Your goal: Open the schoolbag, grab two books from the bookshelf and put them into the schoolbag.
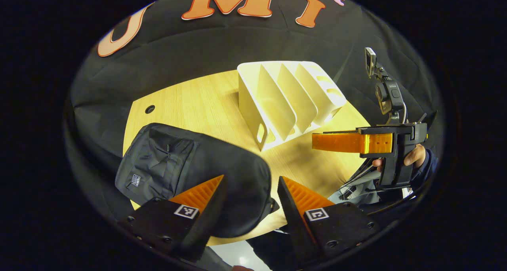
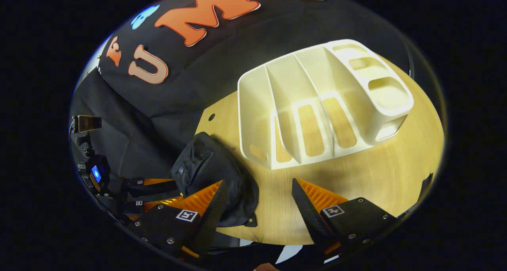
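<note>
The black schoolbag (image 1: 190, 172) lies flat on the wooden table (image 1: 206, 100), front pocket up, at the near left. Behind it stands the white bookshelf (image 1: 289, 100), a rack of upright dividers. My left gripper (image 1: 251, 184) hangs open over the bag's near right end, touching nothing. My right gripper (image 1: 315, 141), held in a hand (image 1: 414, 156), points left just in front of the rack. In the right gripper view the bookshelf (image 2: 317, 104) is straight ahead, the schoolbag (image 2: 214, 172) lower left, and my right gripper (image 2: 257, 187) is open above the table (image 2: 376, 172). My left gripper (image 2: 166, 191) shows at far left.
A small round hole (image 1: 149, 109) is cut in the table's far left corner. The booth's black cloth wall rises right behind the table. The table's front edge runs just under both grippers' fingers.
</note>
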Demonstrator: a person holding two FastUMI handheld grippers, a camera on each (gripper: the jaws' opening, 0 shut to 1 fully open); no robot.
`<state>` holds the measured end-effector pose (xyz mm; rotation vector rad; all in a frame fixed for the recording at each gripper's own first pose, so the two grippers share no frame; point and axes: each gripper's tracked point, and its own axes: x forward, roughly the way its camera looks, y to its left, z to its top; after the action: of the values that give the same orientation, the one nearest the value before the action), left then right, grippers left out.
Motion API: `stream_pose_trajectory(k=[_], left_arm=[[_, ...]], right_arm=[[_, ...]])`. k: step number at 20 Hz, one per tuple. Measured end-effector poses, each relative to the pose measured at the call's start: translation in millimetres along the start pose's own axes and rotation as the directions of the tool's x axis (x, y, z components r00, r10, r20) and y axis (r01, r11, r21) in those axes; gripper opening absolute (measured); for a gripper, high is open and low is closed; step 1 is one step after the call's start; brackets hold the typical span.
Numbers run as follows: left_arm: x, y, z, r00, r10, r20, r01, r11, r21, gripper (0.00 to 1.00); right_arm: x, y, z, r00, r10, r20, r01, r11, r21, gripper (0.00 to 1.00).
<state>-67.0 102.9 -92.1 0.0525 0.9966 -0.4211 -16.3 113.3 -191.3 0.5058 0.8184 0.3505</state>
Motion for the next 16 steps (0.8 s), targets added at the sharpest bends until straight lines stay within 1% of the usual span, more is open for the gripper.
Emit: stream_pose_trajectory(k=[1, 3, 4, 6, 7, 8, 10, 12, 14, 15, 16], left_arm=[[-3.7, -7.8, 7.1, 1.000, 0.015, 0.024, -0.015, 1.000, 0.001, 0.89], [-6.8, -22.5, 22.8, 0.994, 0.045, 0.100, -0.044, 0.999, -0.012, 0.90], [-9.5, -32.9, 31.9, 0.989, 0.052, 0.139, -0.048, 0.998, -0.030, 0.94], [-15.6, -52.0, 46.0, 0.975, 0.050, 0.218, -0.036, 0.997, -0.069, 0.94], [-19.7, -60.9, 55.9, 0.965, 0.064, 0.255, -0.045, 0.996, -0.077, 0.97], [-26.8, -67.0, 66.5, 0.951, 0.080, 0.300, -0.060, 0.995, -0.075, 0.99], [-38.0, -78.9, 87.0, 0.918, 0.115, 0.378, -0.098, 0.993, -0.066, 0.99], [-54.2, -92.8, 105.1, 0.880, 0.137, 0.454, -0.119, 0.991, -0.068, 0.99], [-68.4, -100.8, 130.8, 0.836, 0.157, 0.526, -0.136, 0.988, -0.078, 0.99], [-79.9, -102.9, 138.2, 0.808, 0.173, 0.563, -0.151, 0.985, -0.086, 0.98], [-90.1, -102.9, 149.3, 0.778, 0.187, 0.600, -0.157, 0.982, -0.103, 0.97]], right_arm=[[-9.4, -6.6, 8.2, 0.999, -0.020, 0.032, 0.021, 0.999, -0.028, 0.98], [-28.2, -17.5, 28.9, 0.993, -0.049, 0.105, 0.059, 0.994, -0.090, 0.98], [-38.7, -21.8, 39.8, 0.988, -0.059, 0.143, 0.076, 0.990, -0.120, 0.98], [-59.4, -28.5, 49.2, 0.983, -0.078, 0.167, 0.108, 0.978, -0.178, 0.97], [-68.7, -31.1, 56.5, 0.978, -0.083, 0.191, 0.122, 0.971, -0.204, 0.98], [-77.6, -33.1, 65.6, 0.972, -0.084, 0.219, 0.136, 0.963, -0.234, 0.98], [-95.7, -30.9, 81.7, 0.957, -0.081, 0.280, 0.165, 0.943, -0.290, 0.98], [-115.7, -26.9, 96.0, 0.938, -0.070, 0.340, 0.188, 0.927, -0.325, 0.97], [-134.6, -22.0, 109.2, 0.915, -0.064, 0.399, 0.213, 0.915, -0.342, 0.97], [-141.5, -16.7, 117.0, 0.902, -0.058, 0.428, 0.225, 0.909, -0.352, 0.97], [-147.5, -13.6, 126.0, 0.881, -0.060, 0.469, 0.252, 0.899, -0.358, 0.97]])
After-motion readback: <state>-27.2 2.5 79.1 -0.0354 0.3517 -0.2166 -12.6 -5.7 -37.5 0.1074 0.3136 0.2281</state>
